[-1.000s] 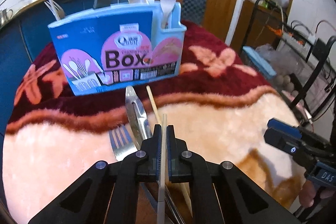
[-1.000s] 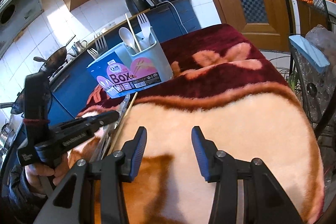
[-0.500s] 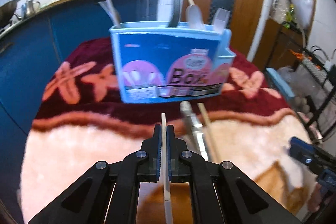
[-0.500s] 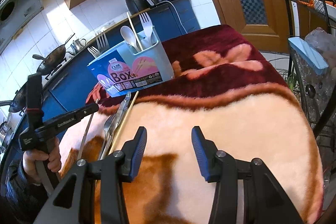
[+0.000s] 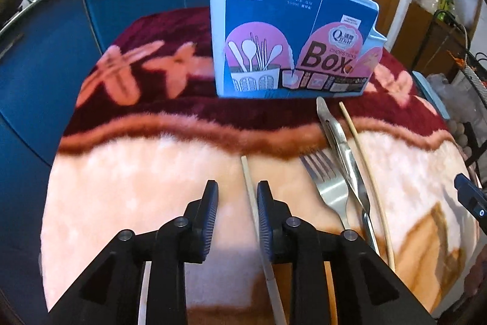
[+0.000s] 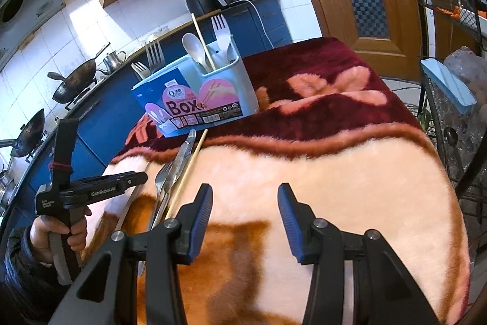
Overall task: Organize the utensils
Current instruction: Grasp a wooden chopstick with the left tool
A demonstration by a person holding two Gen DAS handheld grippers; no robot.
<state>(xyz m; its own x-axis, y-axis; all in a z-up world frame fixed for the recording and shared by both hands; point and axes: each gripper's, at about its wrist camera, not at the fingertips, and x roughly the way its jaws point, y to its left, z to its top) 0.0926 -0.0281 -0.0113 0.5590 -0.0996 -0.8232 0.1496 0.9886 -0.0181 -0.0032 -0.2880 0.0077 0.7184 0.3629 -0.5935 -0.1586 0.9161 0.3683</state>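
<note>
A blue utensil box [image 5: 292, 41] stands on the far part of the blanket and holds forks, a spoon and a chopstick; it also shows in the right wrist view [image 6: 194, 99]. My left gripper [image 5: 238, 197] is open, with a pale chopstick [image 5: 249, 191] lying loose between its jaws on the blanket. To its right lie a fork [image 5: 328, 188], a metal knife [image 5: 338, 136] and a second chopstick [image 5: 362, 154]. My right gripper [image 6: 243, 204] is open and empty over the cream part of the blanket, right of these utensils [image 6: 179, 163].
The table is covered by a plush maroon and cream blanket [image 6: 334, 166]. A blue kitchen counter [image 6: 91, 99] with woks runs behind on the left. A wire rack [image 6: 450, 57] stands at the right. The left gripper's body [image 6: 91, 188] shows in the right wrist view.
My left gripper was shut on the pale chopstick; its jaws have opened and the chopstick now rests on the blanket. The left gripper also swung left. The right gripper has not moved.
</note>
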